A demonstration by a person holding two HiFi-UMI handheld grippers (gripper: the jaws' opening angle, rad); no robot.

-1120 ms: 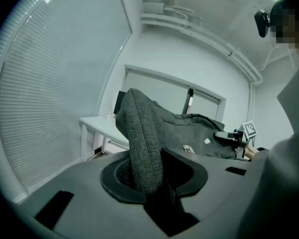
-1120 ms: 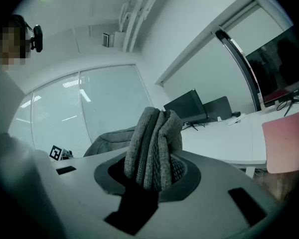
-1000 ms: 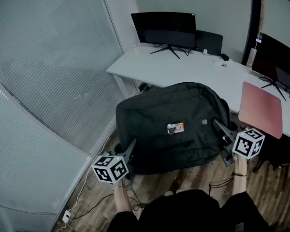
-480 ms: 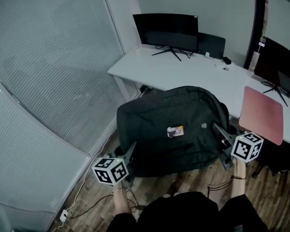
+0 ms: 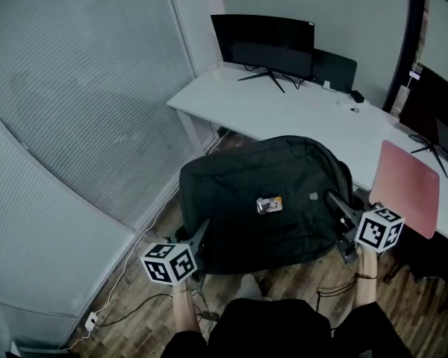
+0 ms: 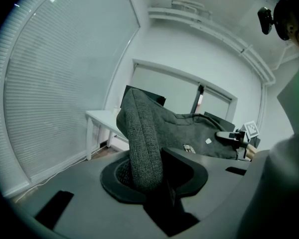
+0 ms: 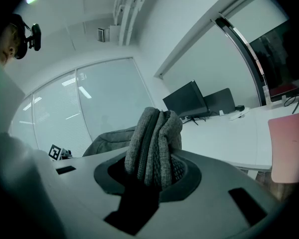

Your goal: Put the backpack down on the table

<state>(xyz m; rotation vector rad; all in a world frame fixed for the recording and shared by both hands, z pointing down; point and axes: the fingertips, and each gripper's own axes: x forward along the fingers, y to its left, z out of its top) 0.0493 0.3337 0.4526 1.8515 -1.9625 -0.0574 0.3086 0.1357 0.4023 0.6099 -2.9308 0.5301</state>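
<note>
L gripper point(image 5: 203, 227), R gripper point(image 5: 332, 198) grip backpack point(image 5: 246, 174); contents hidden.

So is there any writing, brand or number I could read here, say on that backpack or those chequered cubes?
None can be read.
Backpack: pale and yellow tag on its front, print too small to read.
Backpack, small grey patch: too small to read.
Marker cubes: black and white squares only, no letters.
Monitor: screen dark, nothing shown.
</note>
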